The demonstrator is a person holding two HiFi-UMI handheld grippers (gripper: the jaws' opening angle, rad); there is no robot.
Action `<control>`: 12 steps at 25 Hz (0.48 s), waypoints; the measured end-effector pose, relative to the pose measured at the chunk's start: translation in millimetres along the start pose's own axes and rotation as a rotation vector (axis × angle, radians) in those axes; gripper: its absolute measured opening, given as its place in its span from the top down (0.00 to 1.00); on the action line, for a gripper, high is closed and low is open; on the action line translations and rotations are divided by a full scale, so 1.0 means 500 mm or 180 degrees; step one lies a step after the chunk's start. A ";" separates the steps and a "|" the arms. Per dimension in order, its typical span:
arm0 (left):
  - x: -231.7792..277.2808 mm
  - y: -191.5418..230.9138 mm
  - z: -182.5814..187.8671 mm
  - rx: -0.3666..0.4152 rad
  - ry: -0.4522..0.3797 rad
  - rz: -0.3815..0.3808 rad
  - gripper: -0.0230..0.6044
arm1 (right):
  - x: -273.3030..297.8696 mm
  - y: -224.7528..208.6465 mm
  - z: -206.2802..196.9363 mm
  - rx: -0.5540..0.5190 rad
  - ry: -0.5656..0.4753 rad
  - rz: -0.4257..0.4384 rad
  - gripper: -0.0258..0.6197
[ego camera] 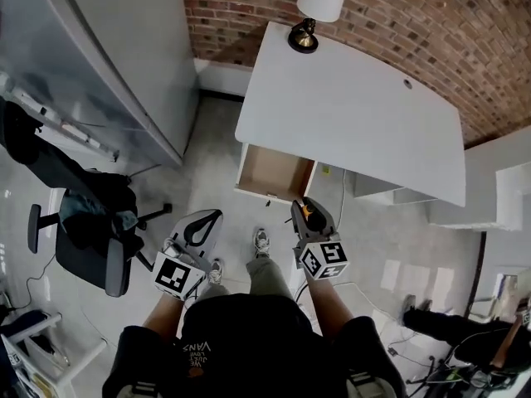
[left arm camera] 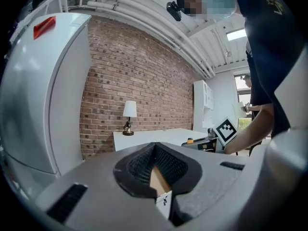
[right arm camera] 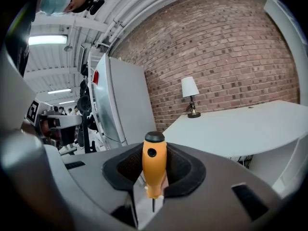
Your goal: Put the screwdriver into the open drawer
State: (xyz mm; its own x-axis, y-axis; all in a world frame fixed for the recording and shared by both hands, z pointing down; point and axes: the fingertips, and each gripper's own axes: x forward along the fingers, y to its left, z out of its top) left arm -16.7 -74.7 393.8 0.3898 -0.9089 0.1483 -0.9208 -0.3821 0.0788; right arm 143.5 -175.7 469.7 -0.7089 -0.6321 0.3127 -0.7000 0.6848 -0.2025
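The white desk (ego camera: 357,114) has its wooden drawer (ego camera: 274,172) pulled open below the near left corner. An orange-handled screwdriver (right arm camera: 154,162) stands upright in my right gripper (right arm camera: 154,170), which is shut on the handle, black cap up and thin shaft down. In the head view the right gripper (ego camera: 309,212) hovers just before the drawer's right front corner, and the screwdriver (ego camera: 313,219) shows orange between its jaws. My left gripper (ego camera: 203,222) is lower left of the drawer, tips together, holding nothing. Through the slit behind its tips (left arm camera: 155,150) I see the drawer (left arm camera: 160,179).
A lamp (ego camera: 319,2) stands at the desk's far left corner against the brick wall. A tall grey refrigerator (ego camera: 99,65) fills the left, with a black office chair (ego camera: 91,222) before it. White shelving (ego camera: 514,197) stands at the right. The person's shoes (ego camera: 261,243) are under the grippers.
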 end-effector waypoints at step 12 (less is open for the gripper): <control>0.119 0.073 -0.080 -0.0242 0.0076 0.0445 0.98 | 0.241 -0.116 -0.170 -0.0708 0.0772 0.0323 0.80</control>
State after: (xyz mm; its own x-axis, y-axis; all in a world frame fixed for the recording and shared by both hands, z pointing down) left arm -26.4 -135.9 444.7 0.2589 -0.9477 0.1865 -0.9627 -0.2374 0.1298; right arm 106.1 -260.6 598.0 -0.7142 -0.4705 0.5183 -0.5721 0.8189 -0.0449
